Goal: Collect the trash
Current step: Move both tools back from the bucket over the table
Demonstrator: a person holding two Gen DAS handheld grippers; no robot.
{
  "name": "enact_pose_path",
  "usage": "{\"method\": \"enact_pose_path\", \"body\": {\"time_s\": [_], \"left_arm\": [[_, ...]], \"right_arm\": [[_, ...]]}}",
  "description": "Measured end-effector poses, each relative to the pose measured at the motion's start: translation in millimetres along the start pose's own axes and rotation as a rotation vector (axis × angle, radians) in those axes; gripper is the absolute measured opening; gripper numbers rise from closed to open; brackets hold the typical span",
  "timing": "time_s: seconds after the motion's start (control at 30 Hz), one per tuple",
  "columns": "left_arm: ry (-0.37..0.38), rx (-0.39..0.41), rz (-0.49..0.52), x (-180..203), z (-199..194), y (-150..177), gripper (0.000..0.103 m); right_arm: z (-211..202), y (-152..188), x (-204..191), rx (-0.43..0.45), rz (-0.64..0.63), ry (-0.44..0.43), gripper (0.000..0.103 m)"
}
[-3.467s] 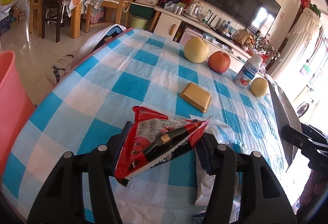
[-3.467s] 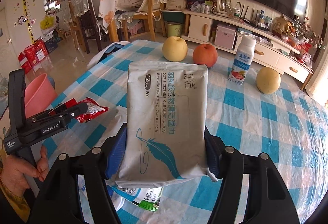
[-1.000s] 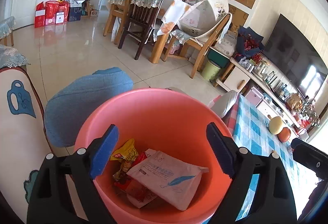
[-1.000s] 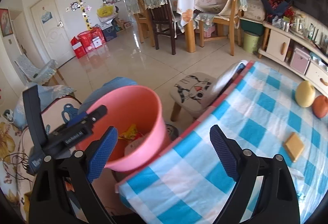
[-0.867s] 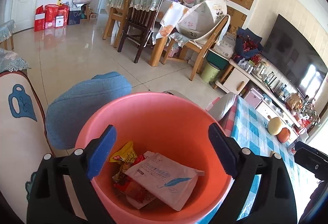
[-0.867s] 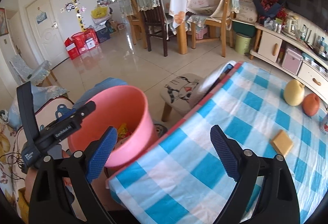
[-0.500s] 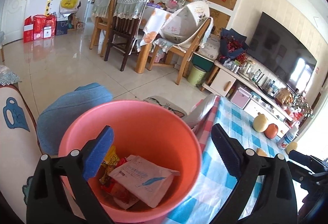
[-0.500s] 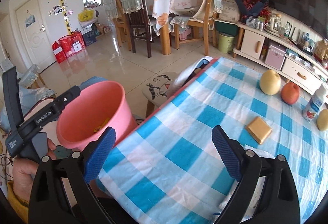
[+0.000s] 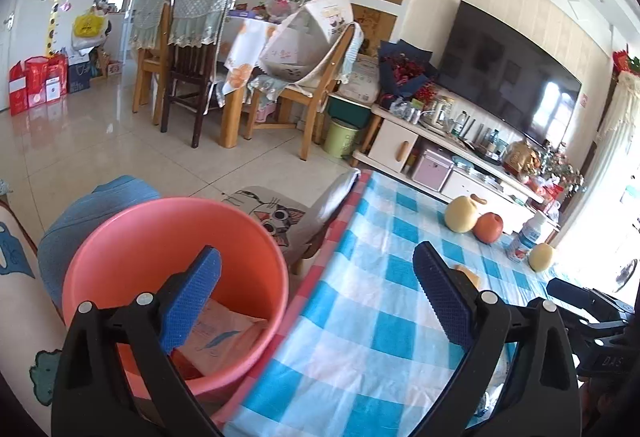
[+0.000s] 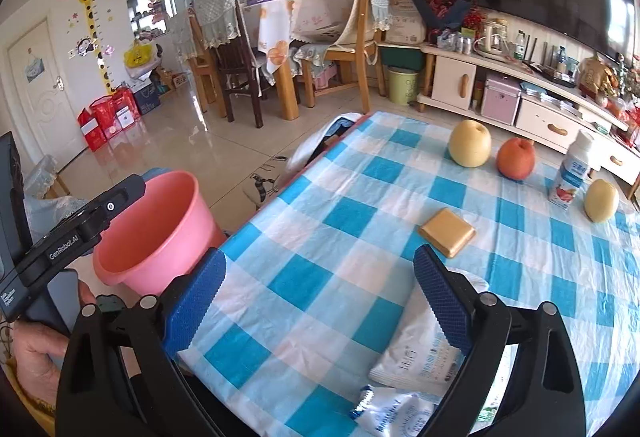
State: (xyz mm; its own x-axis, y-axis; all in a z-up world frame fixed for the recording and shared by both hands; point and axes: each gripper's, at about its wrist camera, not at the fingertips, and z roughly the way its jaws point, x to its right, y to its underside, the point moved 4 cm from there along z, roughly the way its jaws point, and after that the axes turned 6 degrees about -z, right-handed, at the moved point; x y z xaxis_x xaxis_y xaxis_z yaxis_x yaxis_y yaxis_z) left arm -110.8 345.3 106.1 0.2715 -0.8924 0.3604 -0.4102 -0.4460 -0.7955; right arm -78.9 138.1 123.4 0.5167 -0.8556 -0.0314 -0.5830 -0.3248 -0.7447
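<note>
The pink bucket (image 9: 172, 205) stands on the floor beside the table's left edge, and a white wipes pack (image 9: 224, 333) lies inside it. My left gripper (image 9: 314, 253) hangs open and empty above the bucket's right rim and the table edge. My right gripper (image 10: 318, 255) is open and empty over the blue-checked tablecloth (image 10: 320, 221). Below its right finger lies a white packet (image 10: 420, 353), with a crumpled white wrapper (image 10: 392, 413) nearer the front edge. In the right wrist view the bucket (image 10: 160, 237) shows at the left, behind the left gripper's body (image 10: 80, 233).
On the table stand a pale pear (image 10: 469, 143), a red apple (image 10: 516, 158), a small drink bottle (image 10: 570, 177), a yellow fruit (image 10: 601, 200) and a flat gold box (image 10: 447, 231). A cat-print stool (image 9: 272, 217) sits by the table's edge. Chairs and a TV cabinet lie beyond.
Both grippers, earlier shut on a red wrapper and the wipes pack, are open and empty; the pack lies in the bucket. Both have swung right, from the bucket toward the table.
</note>
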Motion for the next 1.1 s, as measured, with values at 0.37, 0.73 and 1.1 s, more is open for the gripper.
{"method": "enact_pose_path", "body": {"time_s": [0.37, 0.73, 1.1], "left_arm": [[0.088, -0.03, 0.096, 62, -9, 19, 0.097], [0.135, -0.072, 0.195, 115, -12, 43, 0.097], [0.174, -0.108, 0.269, 153, -17, 66, 0.097]], "right_arm": [[-27, 16, 47, 0.017, 0.05, 0.067, 0.094], [-48, 26, 88, 0.041, 0.134, 0.094, 0.094], [-74, 32, 133, 0.071, 0.241, 0.117, 0.094]]}}
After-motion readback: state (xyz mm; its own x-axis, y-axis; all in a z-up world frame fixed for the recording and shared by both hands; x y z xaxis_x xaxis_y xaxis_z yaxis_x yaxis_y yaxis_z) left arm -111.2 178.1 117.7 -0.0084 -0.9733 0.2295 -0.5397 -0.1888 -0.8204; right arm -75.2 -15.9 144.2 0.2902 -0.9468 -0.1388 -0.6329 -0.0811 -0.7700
